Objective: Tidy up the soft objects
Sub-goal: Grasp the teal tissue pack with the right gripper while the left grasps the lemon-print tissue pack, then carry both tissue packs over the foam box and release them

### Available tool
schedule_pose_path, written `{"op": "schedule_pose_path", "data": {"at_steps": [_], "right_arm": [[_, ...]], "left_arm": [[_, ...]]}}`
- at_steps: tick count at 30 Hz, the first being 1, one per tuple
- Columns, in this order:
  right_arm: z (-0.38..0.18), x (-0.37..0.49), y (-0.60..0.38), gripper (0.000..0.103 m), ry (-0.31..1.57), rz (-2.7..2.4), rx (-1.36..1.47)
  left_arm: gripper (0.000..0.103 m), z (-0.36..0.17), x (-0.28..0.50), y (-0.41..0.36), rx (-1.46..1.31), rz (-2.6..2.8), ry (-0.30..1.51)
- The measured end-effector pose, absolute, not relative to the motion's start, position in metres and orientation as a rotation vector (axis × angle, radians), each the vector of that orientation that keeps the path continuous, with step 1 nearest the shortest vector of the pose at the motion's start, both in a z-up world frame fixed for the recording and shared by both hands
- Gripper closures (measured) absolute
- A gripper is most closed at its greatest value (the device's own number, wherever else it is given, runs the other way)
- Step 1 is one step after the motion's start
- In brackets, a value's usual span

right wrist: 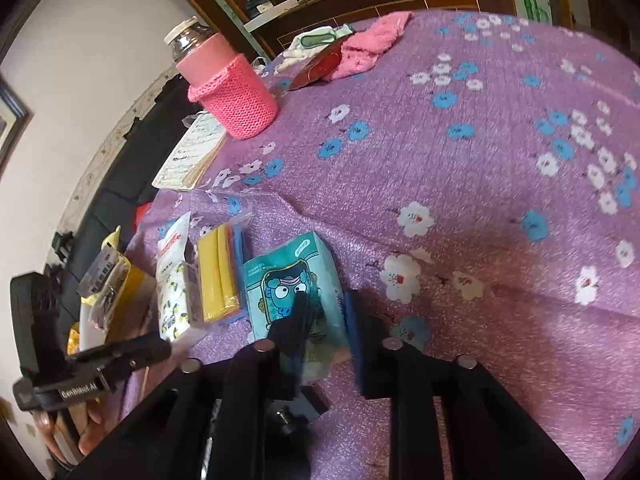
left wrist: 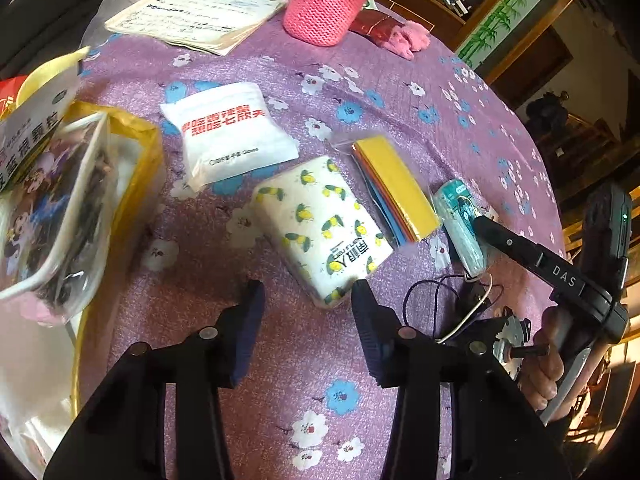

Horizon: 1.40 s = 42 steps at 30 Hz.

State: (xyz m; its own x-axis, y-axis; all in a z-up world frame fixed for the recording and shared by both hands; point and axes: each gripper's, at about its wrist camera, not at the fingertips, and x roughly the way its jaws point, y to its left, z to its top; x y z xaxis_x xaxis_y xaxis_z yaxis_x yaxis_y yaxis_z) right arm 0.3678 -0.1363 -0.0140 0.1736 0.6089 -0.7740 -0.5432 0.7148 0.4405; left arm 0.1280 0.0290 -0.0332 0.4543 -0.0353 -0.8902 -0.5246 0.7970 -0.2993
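Two fingers of right hand-held gripper point(right wrist: 325, 312) straddle teal tissue pack point(right wrist: 294, 280).

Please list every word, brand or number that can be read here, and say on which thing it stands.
"DAS": on the right gripper.
"GenRobot.AI": on the left gripper.
"CBU FUEN": uncertain, on the lemon-print tissue pack.
Red characters on the white packet, the notebook writing, the teal tissue pack print: unreadable.

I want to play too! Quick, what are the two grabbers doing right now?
Left gripper: open, holding nothing, near the lemon tissue pack.
Right gripper: closing around the teal tissue pack; a firm grip cannot be told.
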Motion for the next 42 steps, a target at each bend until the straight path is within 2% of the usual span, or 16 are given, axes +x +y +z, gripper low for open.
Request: {"op": "schedule_pose_path", "data": {"at_steps": [1,5,6,10,12,18,20,27,32,42], "right_arm": [[-0.016,0.369,-0.137,0.059,1.140,0.816,0.084],[-0.018,0.368,-0.138,0.046,1.125,0.849,0.093],[-0.018,0.367,-0.136,0.044,1.119,0.850,0.079],[-0.017,0.356,-0.122,0.041,1.073,0.845,-0.046],[-0.017,0.354,-0.119,0.042,1.069,0.841,-0.072],[-0.011,0.348,-0.114,0.066,1.053,0.826,-0.119],[-0.005,0.346,-0.115,0.087,1.030,0.818,-0.120],[0.008,0.343,-0.126,0.090,0.988,0.850,-0.048],[0.027,0.341,-0.145,0.090,0.918,0.892,0.066],[0.058,0.296,-0.160,0.090,0.777,1.035,0.228]], "left_arm": [[0.050,-0.034,0.132,0.028,-0.599,0.334,1.073],[0.050,-0.032,0.142,0.028,-0.634,0.358,1.067],[0.050,-0.033,0.146,0.028,-0.638,0.369,1.062],[0.033,-0.037,0.168,0.024,-0.636,0.409,1.070],[0.033,-0.038,0.176,0.019,-0.572,0.433,1.087],[0.043,-0.040,0.170,0.008,-0.466,0.441,1.076],[0.046,-0.038,0.163,0.011,-0.492,0.425,1.073],[0.048,-0.030,0.138,0.015,-0.604,0.361,1.023],[0.048,-0.002,0.114,0.013,-0.638,0.312,0.950],[0.048,0.054,0.016,0.011,-0.607,0.248,0.841]]}}
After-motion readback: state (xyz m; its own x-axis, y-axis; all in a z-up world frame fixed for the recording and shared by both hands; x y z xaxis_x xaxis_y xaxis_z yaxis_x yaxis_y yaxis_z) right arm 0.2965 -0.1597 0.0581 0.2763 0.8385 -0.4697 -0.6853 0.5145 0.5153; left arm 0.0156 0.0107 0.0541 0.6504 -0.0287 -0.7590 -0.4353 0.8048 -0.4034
